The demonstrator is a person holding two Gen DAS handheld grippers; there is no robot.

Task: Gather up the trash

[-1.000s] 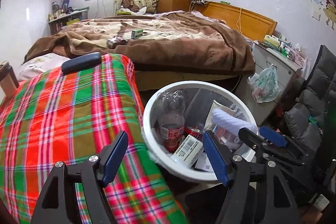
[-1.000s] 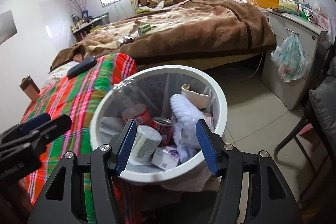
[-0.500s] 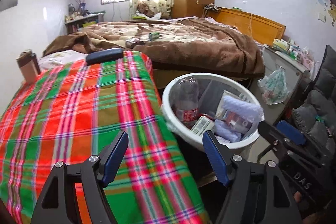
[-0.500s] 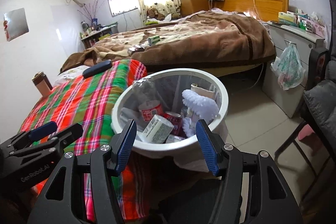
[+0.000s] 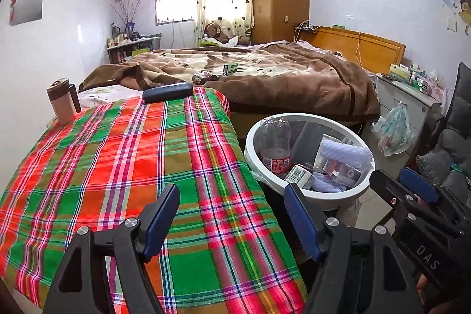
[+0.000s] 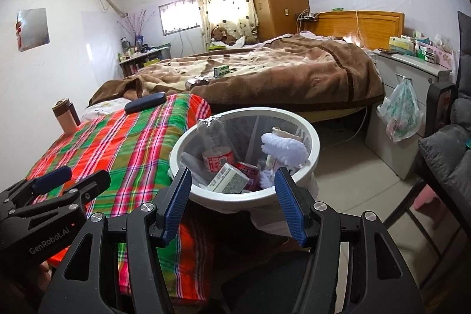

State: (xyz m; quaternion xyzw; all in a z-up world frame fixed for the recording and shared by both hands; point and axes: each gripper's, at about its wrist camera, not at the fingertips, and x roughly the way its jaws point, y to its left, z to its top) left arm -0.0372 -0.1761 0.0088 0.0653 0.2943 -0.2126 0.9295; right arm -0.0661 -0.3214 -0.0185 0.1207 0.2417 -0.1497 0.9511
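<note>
Left wrist: we see left hand-held gripper [image 5: 232,219] wide, empty, over plaid tabletop [image 5: 117,167]; trash bin [image 5: 347,193] just right, bottle [image 5: 275,146] inside upright.

Right wrist: right hand-held gripper [image 6: 232,200] wide, empty, before the bin [image 6: 312,143]; carton [image 6: 229,180] lies tilted.

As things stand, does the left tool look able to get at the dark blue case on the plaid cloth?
Probably yes. The left tool is open and empty, and bare plaid cloth lies between it and the dark blue case at the far edge. Nothing blocks the way, though it is a long stretch forward.
</note>
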